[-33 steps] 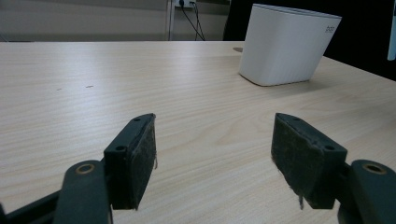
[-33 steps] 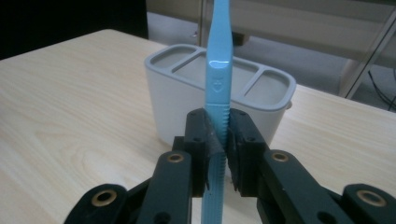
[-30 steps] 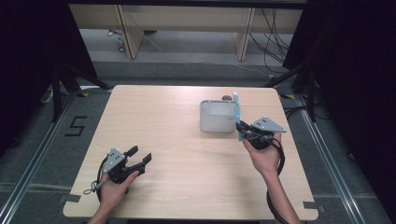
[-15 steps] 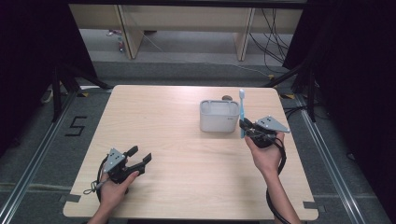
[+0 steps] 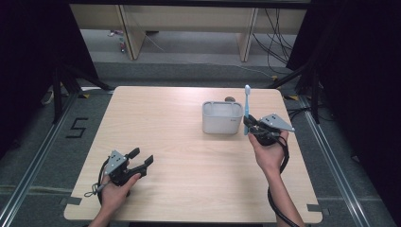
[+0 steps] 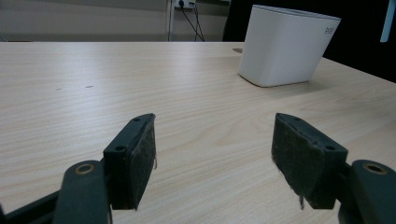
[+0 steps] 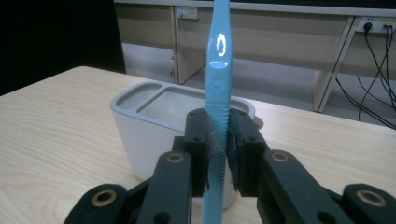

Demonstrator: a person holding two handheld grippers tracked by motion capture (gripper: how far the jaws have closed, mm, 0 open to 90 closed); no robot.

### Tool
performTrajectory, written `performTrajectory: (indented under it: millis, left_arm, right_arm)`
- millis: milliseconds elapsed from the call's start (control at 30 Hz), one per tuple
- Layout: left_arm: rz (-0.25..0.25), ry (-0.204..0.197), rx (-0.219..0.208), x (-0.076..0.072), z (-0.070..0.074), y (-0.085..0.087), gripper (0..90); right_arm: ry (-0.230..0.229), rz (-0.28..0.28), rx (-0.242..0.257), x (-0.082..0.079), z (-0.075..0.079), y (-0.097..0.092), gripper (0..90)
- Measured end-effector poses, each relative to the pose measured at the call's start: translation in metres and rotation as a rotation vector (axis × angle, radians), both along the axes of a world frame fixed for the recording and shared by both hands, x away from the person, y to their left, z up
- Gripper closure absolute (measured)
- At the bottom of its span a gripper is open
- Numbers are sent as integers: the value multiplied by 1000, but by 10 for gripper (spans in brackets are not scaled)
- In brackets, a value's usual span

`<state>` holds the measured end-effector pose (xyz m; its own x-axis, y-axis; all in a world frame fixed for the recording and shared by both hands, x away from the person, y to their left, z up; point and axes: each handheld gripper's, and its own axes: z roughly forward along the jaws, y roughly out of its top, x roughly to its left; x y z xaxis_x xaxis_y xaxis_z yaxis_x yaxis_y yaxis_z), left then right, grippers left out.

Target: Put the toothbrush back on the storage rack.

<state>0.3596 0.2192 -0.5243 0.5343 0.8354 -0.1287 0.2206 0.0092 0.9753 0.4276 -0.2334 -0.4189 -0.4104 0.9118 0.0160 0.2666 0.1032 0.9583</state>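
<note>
1. Here, in the high view, the right gripper (image 5: 249,124) clasps a blue toothbrush (image 5: 247,106) upright, head up, just right of the white holder (image 5: 222,118) on the far-right part of the table (image 5: 170,123). The left gripper (image 5: 139,160) sits at the near left, well apart, so the right hand is far nearer the holder.
2. In the left gripper view, the jaws gape with nothing between them; the holder (image 6: 287,44) stands far off to the right.
3. In the right gripper view, the jaws pinch the brush (image 7: 217,79) mid-handle, its long axis vertical; the holder (image 7: 154,121) lies just beyond and left, compartments open upward. Likely the brush must shift left and go down.
</note>
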Motion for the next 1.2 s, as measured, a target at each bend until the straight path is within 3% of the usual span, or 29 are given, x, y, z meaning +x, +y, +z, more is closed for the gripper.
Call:
performTrajectory:
  millis: [133,167,500,567,667,1200]
  left_arm:
    - [-1,-1,-1,0,0,0,299]
    - [-1,-1,-1,0,0,0,299]
    - [-1,-1,-1,0,0,0,299]
    - [20,36,0,-3,1,0,299]
    - [20,36,-2,-3,1,0,299]
    - [18,36,-2,-3,1,0,298]
  right_arm:
    - [-11,-18,1,1,3,0,791]
    - [8,-16,17,1,3,1,791]
    - [-20,-25,28,6,9,2,791]
    - [-33,-31,22,7,11,2,791]
    - [-23,-29,29,8,13,2,791]
    - [-57,-37,39,16,22,8,791]
